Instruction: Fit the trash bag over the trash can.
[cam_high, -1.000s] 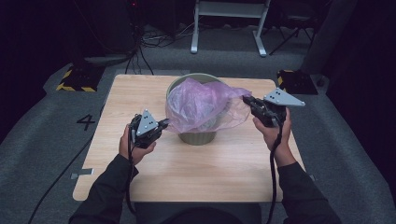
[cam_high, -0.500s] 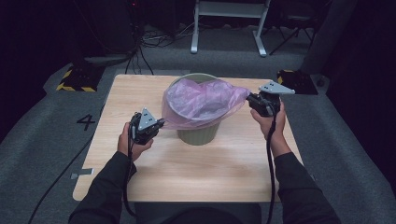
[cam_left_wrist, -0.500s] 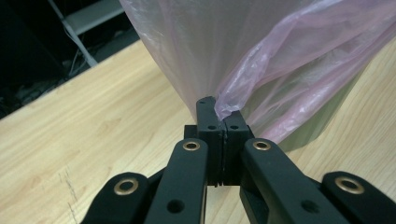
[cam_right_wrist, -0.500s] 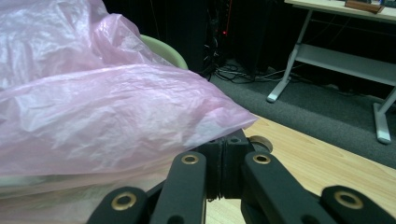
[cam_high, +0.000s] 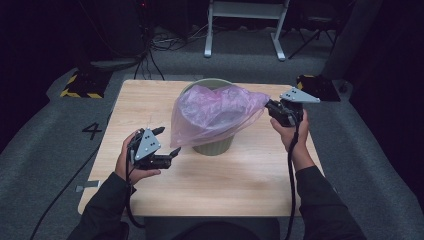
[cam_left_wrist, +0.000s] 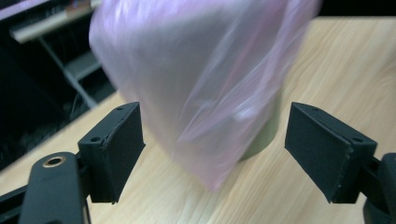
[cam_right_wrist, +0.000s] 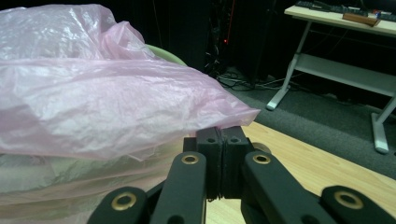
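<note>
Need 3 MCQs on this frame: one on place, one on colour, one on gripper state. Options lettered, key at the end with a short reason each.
1. Where does the green bin stand?
A. Near the middle of the wooden table
B. On the grey floor
C. At the table's front left corner

2. What colour is the plastic bag draped over the bin?
A. Black
B. Pink
C. Yellow

3. How do the two grippers stand?
A. Both open
B. Left shut on the bag, right open
C. Left gripper open, right gripper shut on the bag

Answers:
1 A, the high view shows the bin on the tabletop around its centre.
2 B, the film is translucent pink in every view.
3 C, the left gripper view shows its jaws wide apart with the bag's edge hanging between them, while the right gripper view shows closed jaws pinching a bag corner.
</note>
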